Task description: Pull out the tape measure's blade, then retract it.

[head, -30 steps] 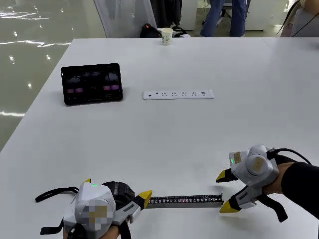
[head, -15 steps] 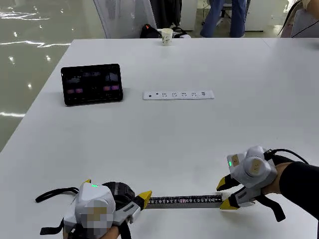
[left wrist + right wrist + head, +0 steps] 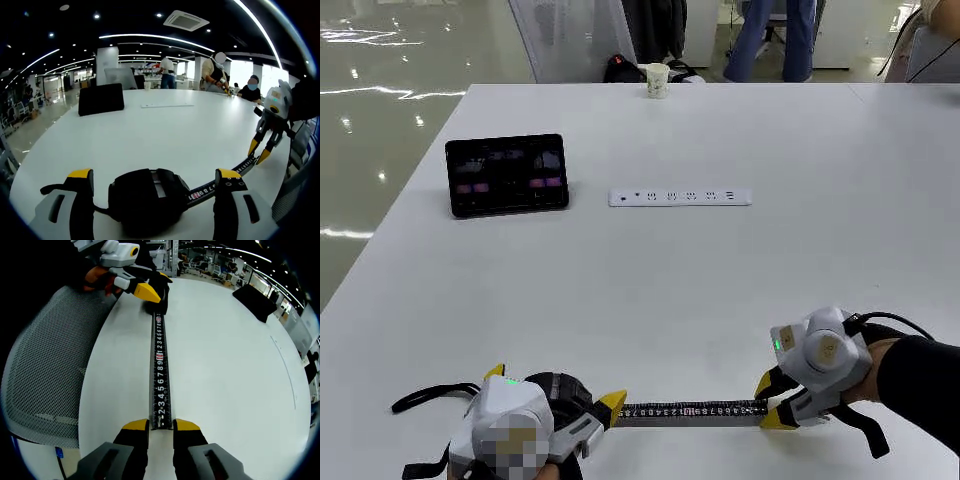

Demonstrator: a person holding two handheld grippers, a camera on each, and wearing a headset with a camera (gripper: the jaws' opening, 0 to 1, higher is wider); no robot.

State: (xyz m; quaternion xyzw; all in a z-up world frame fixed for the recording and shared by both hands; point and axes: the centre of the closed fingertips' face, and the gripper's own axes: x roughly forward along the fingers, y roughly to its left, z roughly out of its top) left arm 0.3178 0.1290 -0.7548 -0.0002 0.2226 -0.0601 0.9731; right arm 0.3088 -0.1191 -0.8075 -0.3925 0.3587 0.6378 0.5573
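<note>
The tape measure's black case sits on the white table near its front edge, with my left gripper shut on it, one yellow-tipped jaw on each side. Its blade lies pulled out flat to the right, numbers facing up. At the blade's end, my right gripper is shut on the tip. The right gripper appears across the table in the left gripper view. In the right gripper view, the left gripper is at the blade's far end.
A dark tablet stands at the back left, a white power strip lies mid-table, and a paper cup sits at the far edge. A black strap trails left of the case. A grey mesh chair is beside the table's front edge.
The right gripper's jaws, open around the blade's end a second ago, have closed onto it. The left gripper and the case have stayed put.
</note>
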